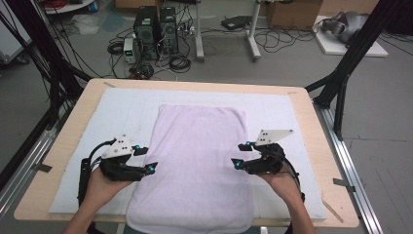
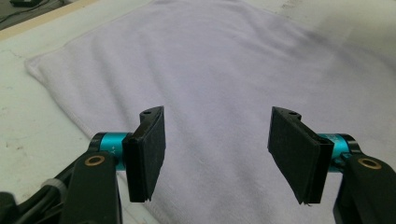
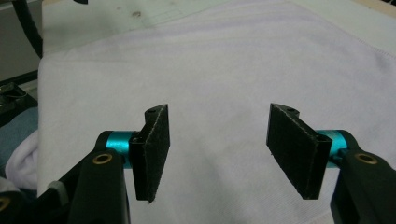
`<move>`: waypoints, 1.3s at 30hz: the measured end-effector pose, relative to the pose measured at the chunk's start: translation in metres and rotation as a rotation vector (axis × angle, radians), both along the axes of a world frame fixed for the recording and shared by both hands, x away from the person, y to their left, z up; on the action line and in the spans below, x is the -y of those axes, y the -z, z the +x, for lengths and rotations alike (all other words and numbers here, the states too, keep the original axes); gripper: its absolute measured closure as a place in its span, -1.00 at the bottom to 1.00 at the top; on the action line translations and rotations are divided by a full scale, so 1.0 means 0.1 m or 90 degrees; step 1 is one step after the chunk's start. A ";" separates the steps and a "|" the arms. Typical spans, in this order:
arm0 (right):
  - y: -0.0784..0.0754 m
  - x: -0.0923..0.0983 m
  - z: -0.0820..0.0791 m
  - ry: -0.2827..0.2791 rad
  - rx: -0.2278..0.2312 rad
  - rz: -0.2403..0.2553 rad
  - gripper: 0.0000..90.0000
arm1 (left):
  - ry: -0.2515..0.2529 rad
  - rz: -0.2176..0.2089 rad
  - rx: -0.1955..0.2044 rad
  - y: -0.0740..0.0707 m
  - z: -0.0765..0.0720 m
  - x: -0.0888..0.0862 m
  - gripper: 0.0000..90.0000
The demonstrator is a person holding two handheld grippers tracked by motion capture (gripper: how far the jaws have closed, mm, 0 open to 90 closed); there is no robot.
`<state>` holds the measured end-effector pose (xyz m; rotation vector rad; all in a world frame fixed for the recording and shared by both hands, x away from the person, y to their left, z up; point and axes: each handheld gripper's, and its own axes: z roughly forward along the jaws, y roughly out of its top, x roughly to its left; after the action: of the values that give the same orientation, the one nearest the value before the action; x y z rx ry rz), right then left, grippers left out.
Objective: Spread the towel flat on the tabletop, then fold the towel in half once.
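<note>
A pale lilac towel (image 1: 197, 165) lies flat on the white mat (image 1: 117, 109) that covers the wooden table (image 1: 311, 122), set lengthwise down the middle, with its far end well short of the table's far edge and its near end hanging just over the edge by the person. It is a long, folded rectangle with rounded far corners, a little narrower at the far end than at the near one. Its surface is soft and faintly ribbed, with shallow lengthwise ripples and a stitched hem along the side; in the left gripper view the cloth (image 2: 201, 65) shows a thick, doubled edge at its far left corner, and in the right gripper view the fabric (image 3: 224, 60) looks smooth, with a plain hemmed border. The left gripper (image 1: 145, 159) hangs over the towel's left edge about midway along its length, held in the left hand (image 1: 100, 187); its jaws stand apart with nothing between them, and the towel lies below, untouched. The right gripper (image 1: 240, 155) hangs over the towel's right edge, straight across from the other, held in the right hand (image 1: 282, 183); its jaws are also released and hold nothing. Both grippers point inward toward the towel's middle, and the black pads (image 2: 149, 154) in each close view are bare.
</note>
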<state>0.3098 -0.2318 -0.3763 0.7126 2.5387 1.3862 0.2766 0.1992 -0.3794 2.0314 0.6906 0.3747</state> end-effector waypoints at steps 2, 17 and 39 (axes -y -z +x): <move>-0.03 0.00 0.04 0.002 0.002 -0.002 -0.14 | -0.001 0.000 0.000 -0.01 0.02 0.02 -0.17; -0.02 0.03 0.16 0.007 0.002 -0.011 -0.15 | -0.019 0.027 -0.011 0.01 0.21 0.02 -0.15; 0.08 0.13 1.05 0.097 -0.018 -0.065 0.15 | -0.132 0.050 -0.044 0.16 1.33 0.02 0.09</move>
<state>0.4144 -0.2449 -0.3847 0.8913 2.4953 1.1985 0.4100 0.1972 -0.3953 2.0606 0.9463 0.4600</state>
